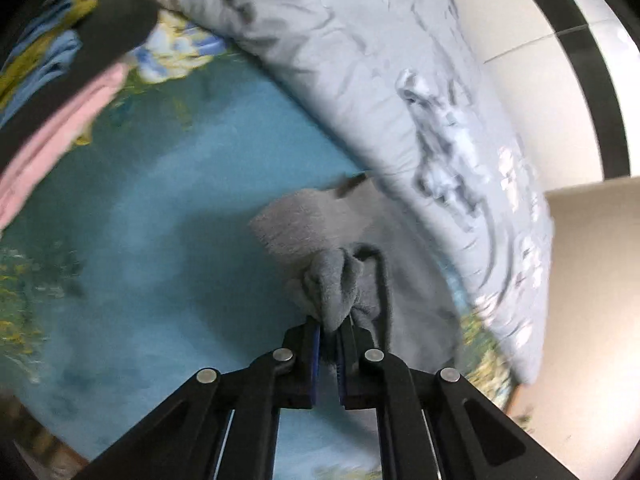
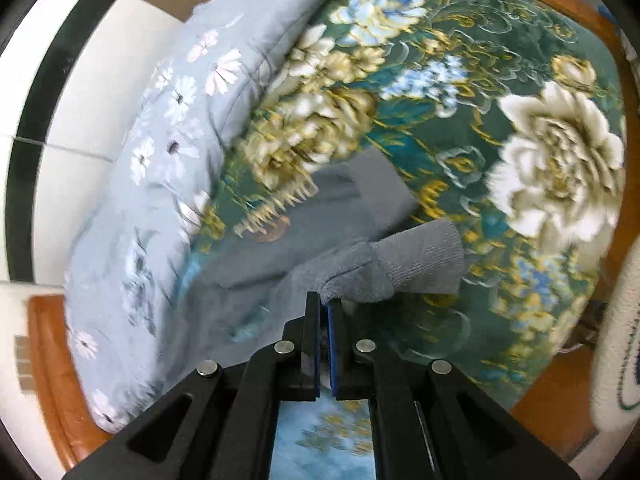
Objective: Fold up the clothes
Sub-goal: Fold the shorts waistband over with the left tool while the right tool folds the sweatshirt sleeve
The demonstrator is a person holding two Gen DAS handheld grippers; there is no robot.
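Observation:
A grey fleece garment (image 1: 320,220) lies on the teal floral bedspread (image 1: 168,208). My left gripper (image 1: 330,326) is shut on a bunched fold of it, with a dark drawstring loop hanging beside the fingers. In the right wrist view the same grey garment (image 2: 360,196) spreads across the bedspread (image 2: 500,80), and my right gripper (image 2: 325,304) is shut on a bunched end near a ribbed cuff (image 2: 424,256). Part of the garment is lifted off the bed.
A light grey flowered quilt (image 1: 380,60) is heaped along the bed's wall side, also in the right wrist view (image 2: 168,152). A pink cloth (image 1: 60,128) and a dark blurred object (image 1: 112,28) are at upper left. The wooden bed frame (image 2: 560,392) edges the bedspread.

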